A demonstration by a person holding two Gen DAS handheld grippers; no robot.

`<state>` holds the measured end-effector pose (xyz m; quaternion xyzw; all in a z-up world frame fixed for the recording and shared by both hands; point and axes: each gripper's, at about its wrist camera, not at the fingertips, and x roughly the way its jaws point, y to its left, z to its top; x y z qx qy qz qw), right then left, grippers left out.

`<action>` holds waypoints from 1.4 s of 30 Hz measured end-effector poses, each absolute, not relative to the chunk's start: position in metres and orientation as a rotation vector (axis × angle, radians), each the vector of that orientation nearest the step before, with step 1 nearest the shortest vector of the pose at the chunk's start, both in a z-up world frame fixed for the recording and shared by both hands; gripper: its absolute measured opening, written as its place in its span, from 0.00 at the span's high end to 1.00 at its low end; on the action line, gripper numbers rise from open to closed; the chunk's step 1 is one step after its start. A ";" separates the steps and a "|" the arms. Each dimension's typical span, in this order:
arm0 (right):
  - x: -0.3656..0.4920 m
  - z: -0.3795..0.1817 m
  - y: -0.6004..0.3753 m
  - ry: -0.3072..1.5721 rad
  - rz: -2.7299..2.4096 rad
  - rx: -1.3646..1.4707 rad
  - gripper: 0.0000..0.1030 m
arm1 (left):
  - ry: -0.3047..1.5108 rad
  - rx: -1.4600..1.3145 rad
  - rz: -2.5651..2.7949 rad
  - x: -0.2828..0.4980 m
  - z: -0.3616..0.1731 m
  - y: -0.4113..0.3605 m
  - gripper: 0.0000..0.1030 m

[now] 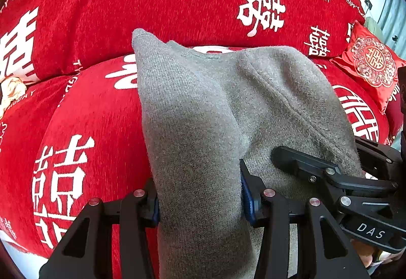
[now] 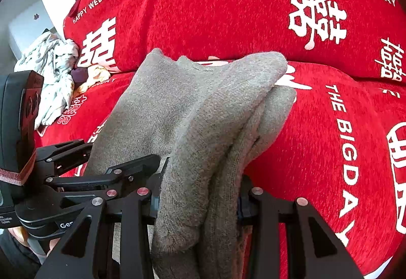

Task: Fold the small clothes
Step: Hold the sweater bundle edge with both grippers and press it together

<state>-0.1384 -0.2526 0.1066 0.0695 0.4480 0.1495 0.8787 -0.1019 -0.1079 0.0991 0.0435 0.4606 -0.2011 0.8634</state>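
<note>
Grey knit sweater [image 1: 203, 106] is pinched in both the left gripper [image 1: 200, 199] and right gripper [image 2: 199, 199] mid-fold over the red printed sofa cover [image 1: 88, 106], so next probably lay it flat.

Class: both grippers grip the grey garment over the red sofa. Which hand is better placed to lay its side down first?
Neither clearly. The left gripper and right gripper are each shut on a bunched edge of the grey garment, side by side, over the red sofa. Lowering both together looks best.

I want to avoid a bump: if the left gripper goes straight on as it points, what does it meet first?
Probably the grey garment that the left gripper already holds, then the red sofa cover beneath; depth is unclear.
</note>
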 end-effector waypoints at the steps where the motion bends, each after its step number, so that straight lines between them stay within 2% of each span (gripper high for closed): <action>1: -0.139 0.105 -0.252 0.937 0.313 0.144 0.59 | 0.968 0.090 -0.421 -0.102 0.098 -0.107 0.52; 42: -0.128 0.075 -0.250 1.008 0.312 0.167 0.59 | 1.038 0.065 -0.425 -0.090 0.063 -0.105 0.52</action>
